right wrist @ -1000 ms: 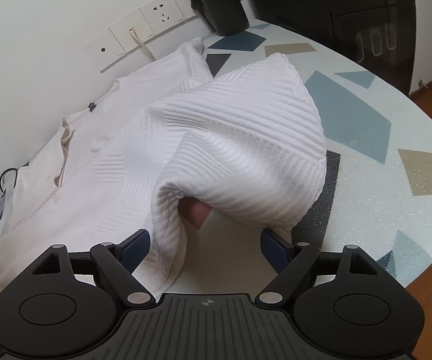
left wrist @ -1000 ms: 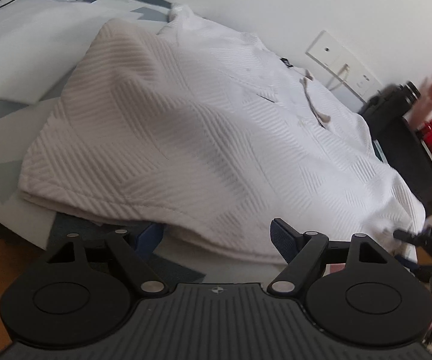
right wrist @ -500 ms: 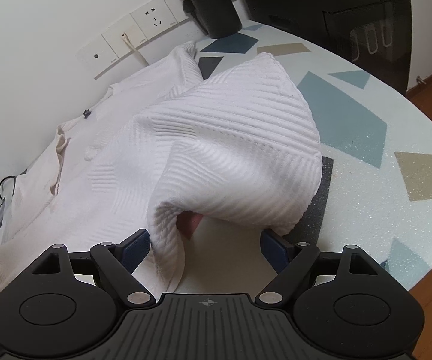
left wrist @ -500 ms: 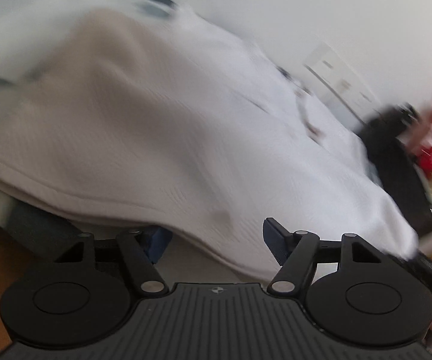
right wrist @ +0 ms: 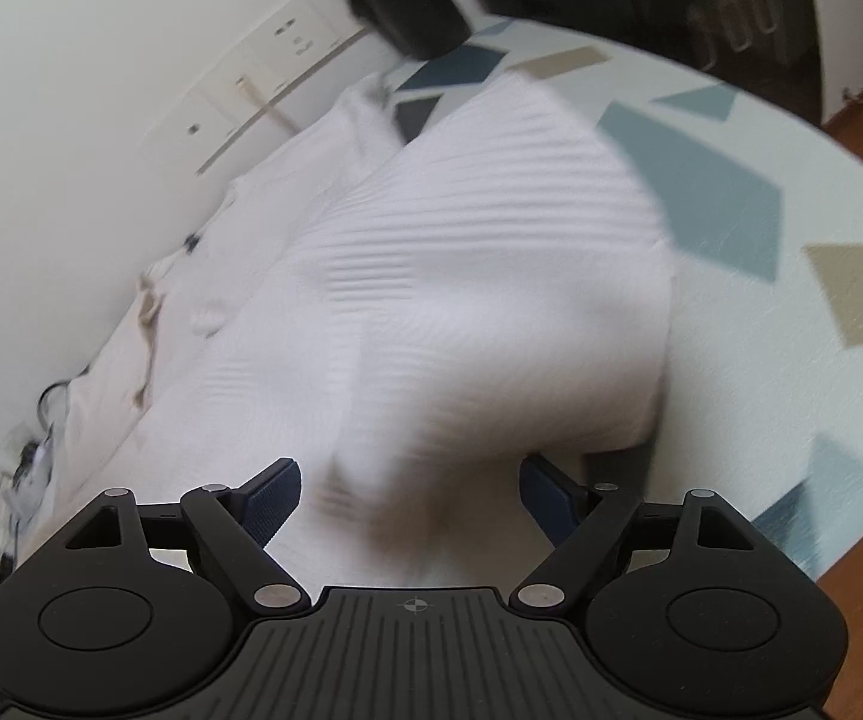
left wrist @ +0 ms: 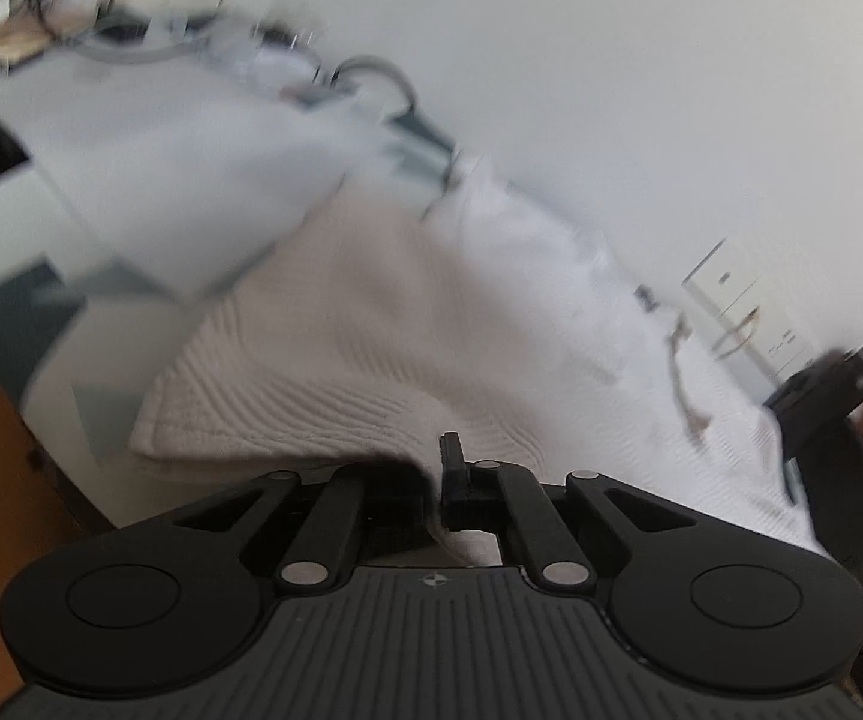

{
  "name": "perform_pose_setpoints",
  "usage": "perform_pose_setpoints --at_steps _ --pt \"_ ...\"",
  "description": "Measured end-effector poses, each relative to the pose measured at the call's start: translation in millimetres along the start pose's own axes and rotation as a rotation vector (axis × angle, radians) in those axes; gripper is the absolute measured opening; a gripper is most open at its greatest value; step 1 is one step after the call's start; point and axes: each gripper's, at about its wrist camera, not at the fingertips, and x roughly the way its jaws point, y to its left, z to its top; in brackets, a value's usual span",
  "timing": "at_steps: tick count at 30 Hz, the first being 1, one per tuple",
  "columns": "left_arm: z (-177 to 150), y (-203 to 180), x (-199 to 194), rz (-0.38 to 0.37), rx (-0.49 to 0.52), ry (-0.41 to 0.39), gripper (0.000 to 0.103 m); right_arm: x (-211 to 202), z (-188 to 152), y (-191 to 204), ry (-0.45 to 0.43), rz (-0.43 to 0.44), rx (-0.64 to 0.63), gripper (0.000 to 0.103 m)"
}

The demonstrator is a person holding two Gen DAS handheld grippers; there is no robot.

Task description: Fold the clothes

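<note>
My left tool (left wrist: pixel 438 489) had just snapped together, pinching the near edge of the white shirt (left wrist: pixel 407 354). My right tool (right wrist: pixel 410 495) was spread wide around a raised fold. Beyond, the shirt lay across the patterned bench (right wrist: pixel 791 312).
</note>
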Motion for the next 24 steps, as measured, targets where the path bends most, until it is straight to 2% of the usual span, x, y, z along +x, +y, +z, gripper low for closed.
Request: perform_pose_setpoints --at_steps 4,6,9,12,14,16,18,24 --pt "18.9 -7.0 -20.9 -0.020 0.054 -0.052 0.005 3.7 -2.3 10.2 -0.008 0.034 -0.024 0.080" --pt "25.0 -8.5 -24.4 -0.022 0.076 -0.054 0.005 5.0 -1.1 15.0 -0.016 0.048 -0.032 0.075" --pt "29.0 -7.0 -20.9 -0.025 0.089 -0.030 0.005 -13.0 20.2 8.6 -0.147 0.049 0.054 0.072" --pt "24.5 -11.8 -15.6 -0.011 0.159 0.002 0.005 -38.1 38.7 1.0 -0.307 0.004 0.099 0.073" --pt "19.5 -14.4 -11.0 -0.007 0.197 0.032 0.005 -50.6 42.9 -6.7 -0.367 -0.034 0.106 0.074" --pt "16.4 -15.8 -6.8 -0.011 0.228 0.056 0.005 -54.6 39.8 -13.0 -0.359 -0.059 0.118 0.076" --pt "16.2 -15.8 -3.9 -0.020 0.246 0.070 0.005 -53.2 28.7 -20.3 -0.311 -0.065 0.133 0.075" --pt "25.0 -12.4 3.5 -0.045 0.286 0.094 0.005 -58.9 -35.6 -35.2 -0.253 -0.092 0.198 0.076"
